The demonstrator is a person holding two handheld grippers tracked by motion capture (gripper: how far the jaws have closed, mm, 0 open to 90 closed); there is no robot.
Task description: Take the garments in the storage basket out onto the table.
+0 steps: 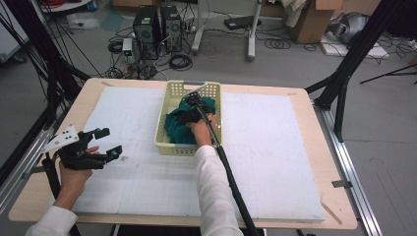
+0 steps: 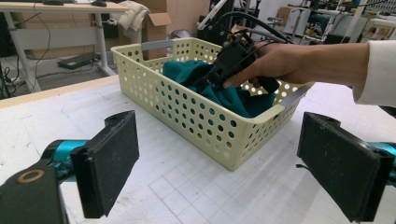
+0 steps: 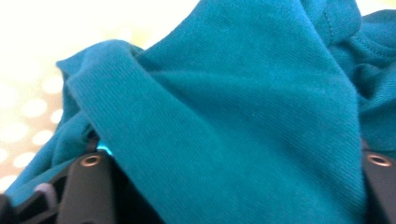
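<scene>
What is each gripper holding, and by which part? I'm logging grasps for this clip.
The left gripper holds nothing; its jaws stand open. The right gripper is down in the teal cloth in the basket; whether it grips cannot be told.

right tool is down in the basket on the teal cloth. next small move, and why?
Probably close the right tool on the teal cloth before lifting. The right gripper view shows a fold of cloth lying between its jaws, but not a firm pinch. The cloth still sits bunched inside the yellow basket. The left tool waits open over the table.
</scene>
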